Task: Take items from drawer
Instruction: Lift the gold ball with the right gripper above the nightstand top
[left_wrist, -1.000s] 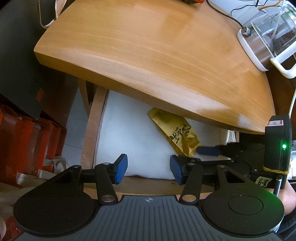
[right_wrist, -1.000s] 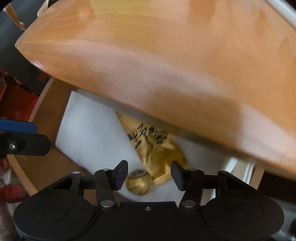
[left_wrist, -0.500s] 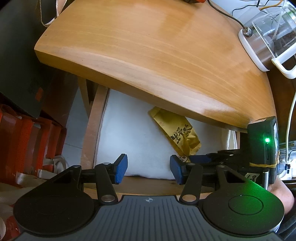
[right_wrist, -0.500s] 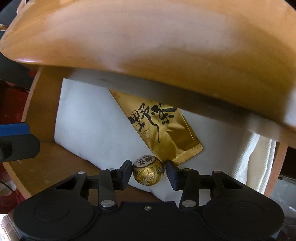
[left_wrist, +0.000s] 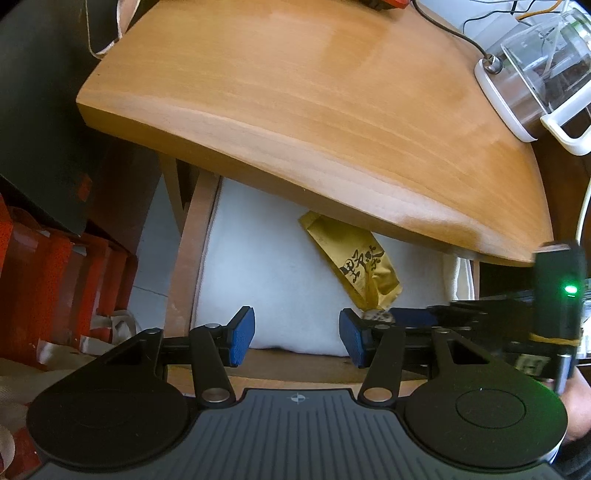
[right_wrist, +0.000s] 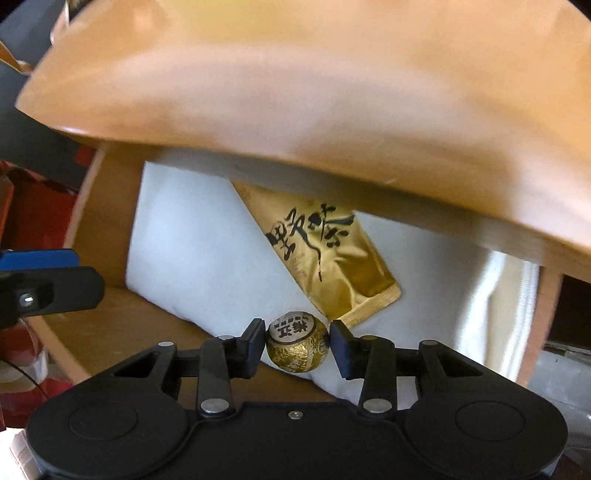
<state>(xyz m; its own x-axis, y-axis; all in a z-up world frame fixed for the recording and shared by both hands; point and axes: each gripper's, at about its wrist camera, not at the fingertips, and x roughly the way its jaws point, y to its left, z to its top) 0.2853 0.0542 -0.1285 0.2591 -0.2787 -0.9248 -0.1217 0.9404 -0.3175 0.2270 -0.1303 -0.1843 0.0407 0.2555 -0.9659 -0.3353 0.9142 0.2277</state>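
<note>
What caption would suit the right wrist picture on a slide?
Right gripper shut on a gold foil ball above the white-lined drawer, gold sachet behind it.

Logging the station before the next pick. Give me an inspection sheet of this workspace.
Surface: wooden tabletop over an open drawer lined with white cloth.
Job's things: gold foil ball at the drawer front; gold sachet flat on the cloth.
Clutter: clear jug with white handle on the tabletop.
Grippers: right gripper shut on the ball; left gripper open, nothing between its jaws.
Cables: black cable to the jug's base.
Surroundings: red bags beside the table.
</note>
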